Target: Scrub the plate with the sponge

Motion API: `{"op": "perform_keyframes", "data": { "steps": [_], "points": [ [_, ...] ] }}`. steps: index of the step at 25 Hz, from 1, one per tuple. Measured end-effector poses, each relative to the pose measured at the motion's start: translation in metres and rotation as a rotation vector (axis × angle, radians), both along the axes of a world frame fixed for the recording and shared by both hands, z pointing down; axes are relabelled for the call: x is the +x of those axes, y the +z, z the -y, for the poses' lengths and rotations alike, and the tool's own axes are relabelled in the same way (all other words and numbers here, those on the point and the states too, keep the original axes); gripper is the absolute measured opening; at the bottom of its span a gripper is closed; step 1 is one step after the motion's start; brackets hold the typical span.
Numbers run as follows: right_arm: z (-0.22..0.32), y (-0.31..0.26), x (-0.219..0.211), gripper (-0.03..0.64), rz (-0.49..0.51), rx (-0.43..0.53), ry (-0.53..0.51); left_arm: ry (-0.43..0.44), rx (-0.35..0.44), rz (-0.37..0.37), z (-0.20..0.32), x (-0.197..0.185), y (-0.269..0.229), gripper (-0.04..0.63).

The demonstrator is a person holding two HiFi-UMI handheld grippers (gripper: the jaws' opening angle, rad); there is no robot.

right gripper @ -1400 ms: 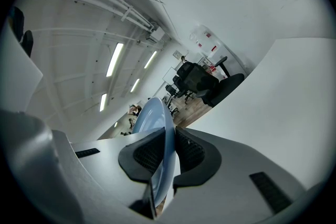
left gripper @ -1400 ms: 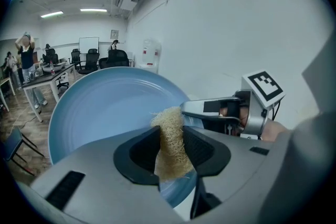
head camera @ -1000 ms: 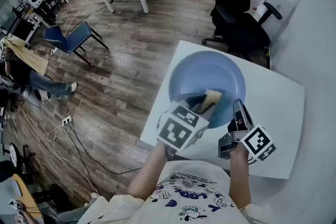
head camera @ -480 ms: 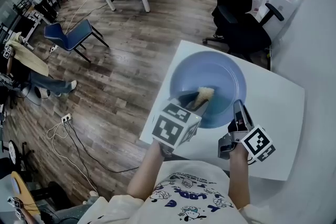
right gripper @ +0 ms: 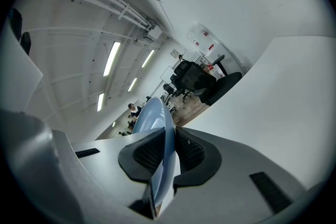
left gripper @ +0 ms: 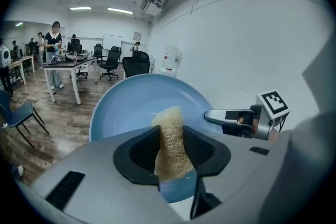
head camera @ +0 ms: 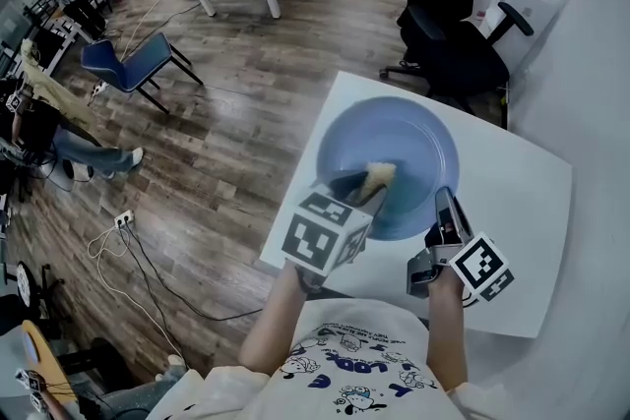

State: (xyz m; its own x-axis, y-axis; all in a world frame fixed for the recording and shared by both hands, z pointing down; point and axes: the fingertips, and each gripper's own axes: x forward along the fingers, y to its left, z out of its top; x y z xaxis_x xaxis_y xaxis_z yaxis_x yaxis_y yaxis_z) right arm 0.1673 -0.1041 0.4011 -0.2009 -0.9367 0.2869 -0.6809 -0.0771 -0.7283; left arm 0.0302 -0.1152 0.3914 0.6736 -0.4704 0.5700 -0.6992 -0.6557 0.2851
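Blue plate (head camera: 406,135), rim clamped by your right gripper (head camera: 445,203), appears mid-scrub: your left gripper (left gripper: 171,137) grips the sponge (head camera: 377,176) over it.

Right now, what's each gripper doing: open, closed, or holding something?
Left gripper: closed on the sponge.
Right gripper: closed on the rim of the plate.

Plate rim in the right hand-held gripper (right gripper: 169,157)

The two black ribbed jaws are clamped on the edge of a blue plate (right gripper: 155,115), seen almost edge-on and rising up-left from them. The white bench (right gripper: 273,107) spreads out to the right. Beyond it stand black office chairs (right gripper: 197,78), under long ceiling lights (right gripper: 112,58).
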Motion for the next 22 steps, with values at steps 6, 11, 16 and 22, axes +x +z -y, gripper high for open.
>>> {"op": "perform_keyframes", "data": {
  "steps": [6, 11, 16, 22],
  "points": [
    [-0.001, 0.007, 0.002, 0.038, 0.002, -0.010, 0.003, 0.000, -0.008, 0.009, 0.000, 0.001, 0.005, 0.141],
    [0.000, 0.013, 0.004, 0.038, 0.011, -0.025, 0.003, -0.007, -0.013, 0.014, 0.002, 0.000, 0.008, 0.141],
    [0.002, 0.019, 0.006, 0.038, 0.021, -0.042, 0.002, -0.015, -0.021, 0.019, 0.006, -0.002, 0.010, 0.141],
    [0.001, 0.021, 0.005, 0.038, 0.021, -0.044, 0.004, -0.017, -0.016, 0.028, 0.007, -0.005, 0.012, 0.141]
  ]
}}
